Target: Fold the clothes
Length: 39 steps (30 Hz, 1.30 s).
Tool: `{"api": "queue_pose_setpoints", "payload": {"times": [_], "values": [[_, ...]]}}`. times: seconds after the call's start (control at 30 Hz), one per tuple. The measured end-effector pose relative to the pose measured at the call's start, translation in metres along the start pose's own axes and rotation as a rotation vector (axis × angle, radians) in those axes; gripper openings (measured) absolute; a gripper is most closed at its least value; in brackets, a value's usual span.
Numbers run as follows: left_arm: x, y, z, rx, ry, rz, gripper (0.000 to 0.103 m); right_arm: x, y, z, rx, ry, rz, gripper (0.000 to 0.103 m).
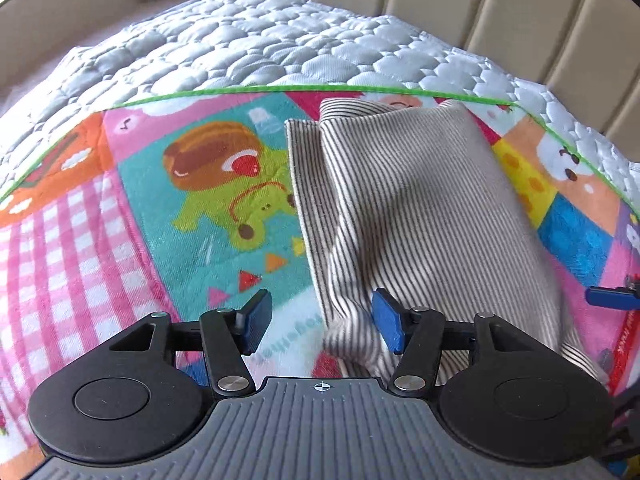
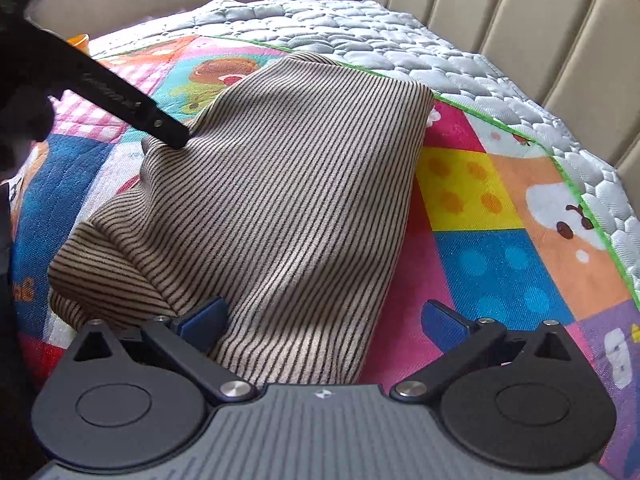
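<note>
Holding: nothing in either gripper, both sets of fingers parted.
Left gripper: my fingers spread about halfway, blue pads apart with a clear gap.
Left contact: near edge of the striped garment bunches up in that gap; right-hand pad sits against or just over the cloth, cannot tell if it presses. Left-hand pad over the bare blanket, touching nothing.
Right gripper: my fingers spread wide, as far apart as they look able to go.
Right contact: left-hand pad rests on or just above the garment's near fold, cannot tell which; right-hand pad over pink blanket, clear of the cloth.
Garment place: lying on the colourful cartoon blanket, folded into a rough rectangle, far end near the green trim, near end rumpled under both grippers.
Blanket place: spread on a white quilted mattress, beige padded headboard behind.
Cross view: in the right wrist view my left gripper's black finger tip touches the garment's left edge.
</note>
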<state>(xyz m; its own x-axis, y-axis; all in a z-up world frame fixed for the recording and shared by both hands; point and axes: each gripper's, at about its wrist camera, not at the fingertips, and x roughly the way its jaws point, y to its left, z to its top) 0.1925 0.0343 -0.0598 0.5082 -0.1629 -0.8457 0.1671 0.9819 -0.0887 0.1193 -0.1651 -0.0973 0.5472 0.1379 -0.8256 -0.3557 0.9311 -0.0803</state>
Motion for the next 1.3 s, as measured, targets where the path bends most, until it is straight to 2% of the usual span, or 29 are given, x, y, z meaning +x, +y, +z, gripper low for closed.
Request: {"api": "queue_pose_setpoints", "payload": {"times": [0.17,0.27,0.43,0.5,0.6,0.67,0.77,0.9,1.1,1.23,1.3], "values": [[-0.021,-0.012,-0.017,0.006,0.033,-0.039,0.079,0.0,-0.006,-0.002,0.134,0.045,-0.007,0.103],[-0.021,-0.02,-0.033,0.054,0.048,-0.023,0.08,-0.002,-0.014,-0.001,0.189,0.075,0.009,0.103],[-0.021,-0.028,-0.051,0.169,0.027,0.04,0.082,-0.025,-0.027,0.003,0.256,-0.017,-0.032,0.103],[-0.02,-0.028,-0.051,0.173,0.035,0.04,0.082,-0.027,-0.032,0.006,0.277,-0.033,-0.043,0.103],[-0.015,-0.027,-0.051,0.171,0.048,0.05,0.088,-0.015,-0.023,0.002,0.229,0.01,-0.038,0.103],[-0.014,-0.024,-0.051,0.161,0.05,0.043,0.089,-0.001,-0.009,-0.003,0.138,0.043,-0.069,0.103],[-0.023,-0.019,-0.049,0.137,0.027,0.012,0.089,0.004,0.002,-0.004,0.047,0.028,-0.107,0.103],[-0.03,-0.019,-0.046,0.122,0.01,-0.044,0.091,0.002,0.0,-0.005,0.07,0.025,-0.107,0.103],[-0.018,-0.025,-0.05,0.158,0.043,-0.019,0.095,0.001,-0.002,-0.001,0.056,0.038,-0.091,0.103],[-0.019,-0.024,-0.051,0.158,0.048,-0.008,0.095,-0.023,-0.002,0.008,0.028,-0.022,-0.096,0.103],[-0.018,-0.024,-0.051,0.161,0.05,-0.007,0.096,-0.024,-0.002,0.009,0.015,-0.002,-0.096,0.103]]}}
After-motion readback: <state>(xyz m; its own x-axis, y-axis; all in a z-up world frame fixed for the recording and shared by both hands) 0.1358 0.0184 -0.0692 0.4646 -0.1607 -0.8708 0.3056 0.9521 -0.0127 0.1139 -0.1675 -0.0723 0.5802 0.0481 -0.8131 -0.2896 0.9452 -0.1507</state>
